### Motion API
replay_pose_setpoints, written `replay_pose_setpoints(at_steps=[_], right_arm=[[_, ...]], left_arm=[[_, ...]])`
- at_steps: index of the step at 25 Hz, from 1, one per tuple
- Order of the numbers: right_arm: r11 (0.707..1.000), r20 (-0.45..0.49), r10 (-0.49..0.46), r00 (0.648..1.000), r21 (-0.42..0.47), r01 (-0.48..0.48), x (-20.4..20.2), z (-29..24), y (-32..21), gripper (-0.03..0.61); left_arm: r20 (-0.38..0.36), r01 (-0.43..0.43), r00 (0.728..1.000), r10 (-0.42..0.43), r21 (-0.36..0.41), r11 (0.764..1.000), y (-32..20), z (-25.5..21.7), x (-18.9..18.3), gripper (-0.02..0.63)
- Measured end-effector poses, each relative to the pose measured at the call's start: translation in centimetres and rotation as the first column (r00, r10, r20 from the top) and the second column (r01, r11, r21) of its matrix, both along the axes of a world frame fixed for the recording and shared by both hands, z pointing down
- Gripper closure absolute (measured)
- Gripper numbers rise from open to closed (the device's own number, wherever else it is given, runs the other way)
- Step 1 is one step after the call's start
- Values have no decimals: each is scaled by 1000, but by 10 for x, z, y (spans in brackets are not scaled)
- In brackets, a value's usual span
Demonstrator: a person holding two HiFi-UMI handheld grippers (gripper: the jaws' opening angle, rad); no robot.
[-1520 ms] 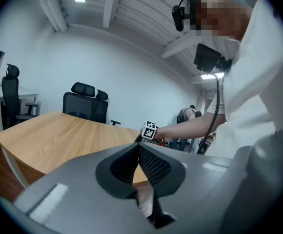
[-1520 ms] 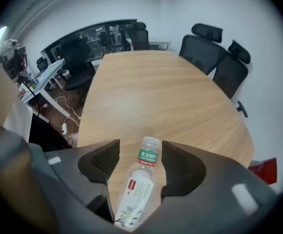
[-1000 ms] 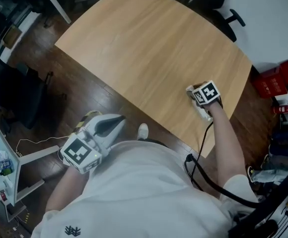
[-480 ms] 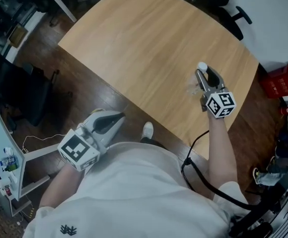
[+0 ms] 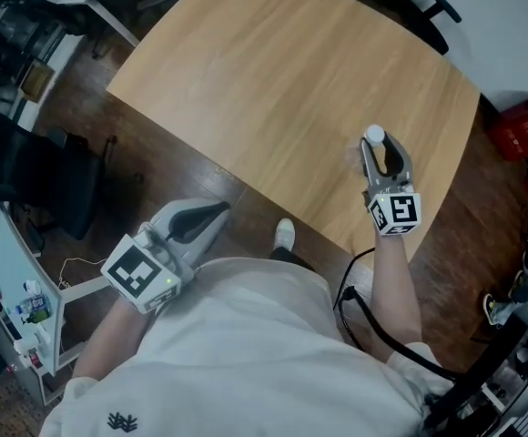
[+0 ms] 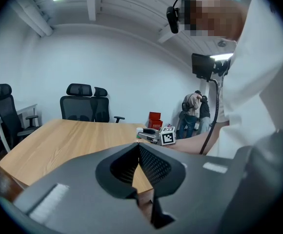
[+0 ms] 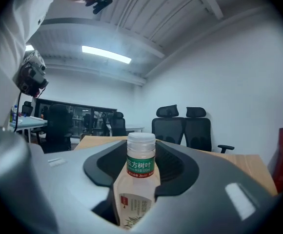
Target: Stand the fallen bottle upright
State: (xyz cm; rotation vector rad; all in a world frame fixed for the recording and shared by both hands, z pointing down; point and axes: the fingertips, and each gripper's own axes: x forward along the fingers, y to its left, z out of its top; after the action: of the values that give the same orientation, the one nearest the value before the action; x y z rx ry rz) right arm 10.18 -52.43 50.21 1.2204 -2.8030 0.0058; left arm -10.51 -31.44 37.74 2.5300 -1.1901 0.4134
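While the right hand-held gripper (image 5: 381,146) clamps it, the bottle (image 7: 141,173) stands.

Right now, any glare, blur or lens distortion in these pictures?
Head view: dim, even light, no glare; the bottle shows mainly as a white cap in the right gripper. Right gripper view: heavy fisheye, dark corners, bright ceiling strip light, label near the cap legible. Left gripper view: same fisheye, the left gripper fills the lower frame.

Two grippers, right gripper (image 5: 384,150) and left gripper (image 5: 211,215), one bottle (image 7: 140,179) between the right fingers, one wooden table (image 5: 273,89), three black office chairs (image 6: 78,106) beyond the left fingers.
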Motion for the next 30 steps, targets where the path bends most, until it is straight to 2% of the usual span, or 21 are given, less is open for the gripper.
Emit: replay_pose_setpoints(at_steps=[2, 8, 15, 18, 21, 23, 26, 30], right_arm=[[1000, -42, -12, 999, -6, 12, -2, 7, 5, 406], [999, -96, -9, 995, -38, 5, 4, 19, 11, 311], [986, -118, 148, 982, -60, -155, 39, 4, 46, 302], [976, -129, 197, 972, -73, -207, 48, -8, 87, 302], [971, -130, 216, 968, -79, -227, 40, -31, 147, 302], [973, -119, 196, 973, -95, -208, 23, -47, 198, 302], [978, -111, 154, 982, -125, -168, -2, -69, 276, 302], [975, -125, 158, 979, -137, -175, -15, -94, 365, 304]], left_arm=[[1, -14, 1000, 14, 11, 1000, 0, -2, 1, 614], [-17, -34, 999, 35, 38, 999, 11, -6, -1, 614], [-59, -49, 997, 54, 82, 995, 51, -2, -21, 614], [-74, -82, 993, 90, 104, 991, 77, -2, -29, 614], [-72, -144, 985, 155, 132, 981, 109, -2, -39, 614], [-67, -182, 979, 193, 147, 972, 132, 1, -45, 614], [-97, -240, 962, 255, 146, 960, 161, 8, -43, 614], [-110, -328, 932, 346, 149, 933, 197, 10, -28, 614]])
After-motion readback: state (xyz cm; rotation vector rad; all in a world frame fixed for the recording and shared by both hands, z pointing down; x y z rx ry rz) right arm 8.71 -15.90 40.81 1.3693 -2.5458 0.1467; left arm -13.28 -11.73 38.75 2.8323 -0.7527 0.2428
